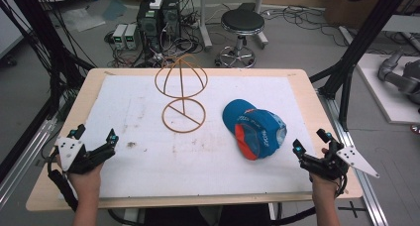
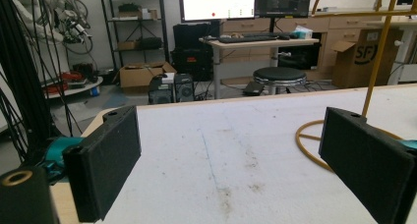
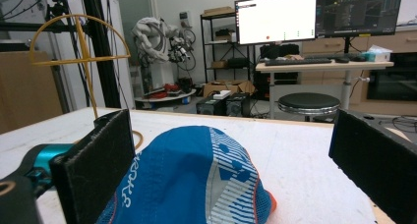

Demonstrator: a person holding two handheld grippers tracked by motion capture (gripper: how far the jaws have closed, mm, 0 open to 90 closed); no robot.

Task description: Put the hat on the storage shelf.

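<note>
Two black two-jaw grippers, one per hand, sit low at the near corners of the table. Left gripper (image 1: 94,149), grey three-cornered plate on top, held by the person's left hand (image 1: 85,179) at the near left edge; jaws stand wide apart with nothing between them. In the left gripper view the two foam-faced jaws frame bare white mat, with the base ring of the wire stand just inside the right jaw, not touching it as far as I can tell.

Right gripper (image 1: 311,145), also with a grey plate, held by the right hand (image 1: 324,184) at the near right edge. Jaws spread wide, holding nothing. In the right gripper view the cap lies between and ahead of the jaws, closer to the left one; contact cannot be judged.

Blue baseball cap with white stripe print and orange trim (image 1: 255,128) lies on the mat right of centre, just left of the right gripper, crown toward the far side.

Yellow-brown wire hat stand with a round base ring, upright stem and domed hoop top (image 1: 181,93) stands upright at the far middle of the mat, left of the cap and apart from it.

White padded mat (image 1: 148,161), stained in patches, covers most of the light wooden tabletop (image 1: 317,107).

Beyond the far edge: black round stool on a chrome base (image 1: 242,25), computer towers (image 1: 158,15) and tangled cables on the grey floor.
</note>
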